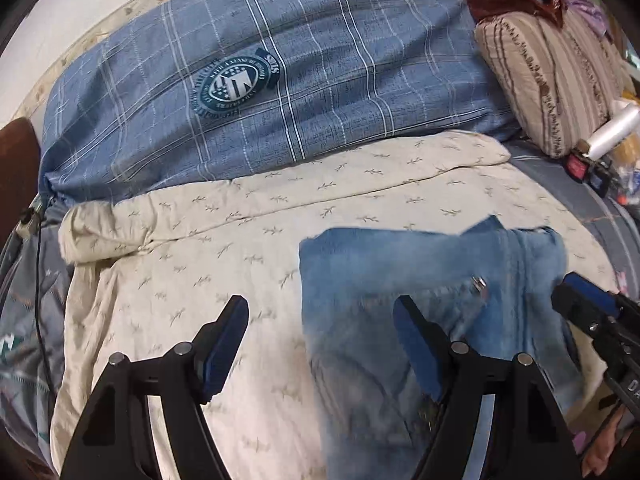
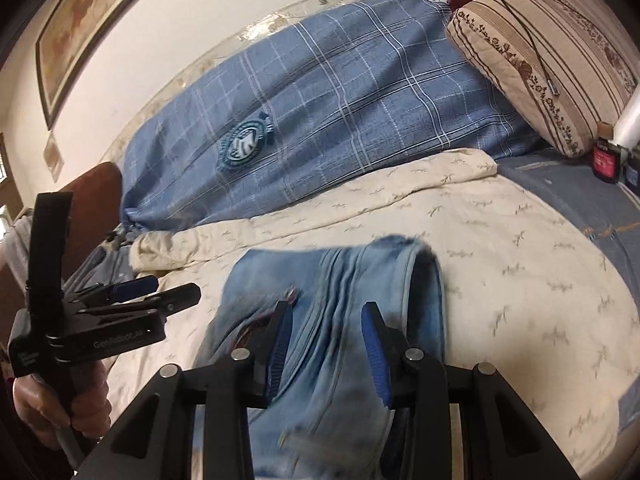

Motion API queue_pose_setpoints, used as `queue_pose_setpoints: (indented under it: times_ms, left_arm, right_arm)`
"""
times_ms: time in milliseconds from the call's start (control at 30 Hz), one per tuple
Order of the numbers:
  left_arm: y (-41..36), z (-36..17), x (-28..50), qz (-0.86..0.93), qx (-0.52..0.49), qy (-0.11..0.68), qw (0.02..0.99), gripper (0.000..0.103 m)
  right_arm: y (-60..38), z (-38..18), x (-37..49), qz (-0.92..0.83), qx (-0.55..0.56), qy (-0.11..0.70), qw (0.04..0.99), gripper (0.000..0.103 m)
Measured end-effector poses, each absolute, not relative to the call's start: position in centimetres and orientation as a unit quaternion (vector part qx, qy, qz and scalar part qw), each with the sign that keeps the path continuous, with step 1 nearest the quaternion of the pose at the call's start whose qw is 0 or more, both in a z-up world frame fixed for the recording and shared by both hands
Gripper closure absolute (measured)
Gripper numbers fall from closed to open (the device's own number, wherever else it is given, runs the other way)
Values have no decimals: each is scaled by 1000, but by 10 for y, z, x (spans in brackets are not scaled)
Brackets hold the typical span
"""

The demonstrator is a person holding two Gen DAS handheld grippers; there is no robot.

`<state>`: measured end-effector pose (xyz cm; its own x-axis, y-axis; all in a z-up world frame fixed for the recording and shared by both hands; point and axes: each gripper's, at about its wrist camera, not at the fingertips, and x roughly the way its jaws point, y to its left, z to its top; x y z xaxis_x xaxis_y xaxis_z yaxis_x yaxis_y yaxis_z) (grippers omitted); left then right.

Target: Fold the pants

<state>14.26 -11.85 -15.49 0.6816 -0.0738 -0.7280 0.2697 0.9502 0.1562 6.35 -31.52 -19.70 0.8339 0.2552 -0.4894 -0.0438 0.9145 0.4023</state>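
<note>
**Folded jeans on a cream bedspread, seen from both wrist cameras**

The jeans lie folded on the cream bedspread, their light-blue denim blurred in both views. The left gripper stands with its fingers well apart and nothing between the pads: its left finger hangs over bare bedspread, its right finger over the left part of the denim, so the garment's left edge runs up between the two. The right gripper sits over the middle of the jeans, its fingers partly spread with a ridge of bunched cloth rising between them; whether the pads press on that cloth cannot be told through the blur. In the right wrist view the left gripper appears at the left, clear of the denim, held by a hand. Behind lie a blue plaid quilt and a striped pillow.
</note>
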Motion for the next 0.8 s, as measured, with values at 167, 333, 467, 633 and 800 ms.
queue_pose_setpoints:
  times_ms: [167,333,467,633,800]
  left_arm:
    - [-127,-187,182,-83,123,434,889,27]
    - [-134,-205,191,-79,138,449,879,27]
    - [-137,-212,198,-82,155,456,873,24]
    - [-131,-204,194,-72,135,477,866,21]
    - [-125,-158,143,-85,126,419,895,21]
  right_arm:
    - [-325,-204,103,73,207,300,928,63]
    - [-333,-231,134,72,234,369,897,62]
    - [-339,-240,142,81,251,383,885,62]
    - [-338,-237,136,79,247,376,890,58]
    - [-327,-201,87,75,234,308,919,39]
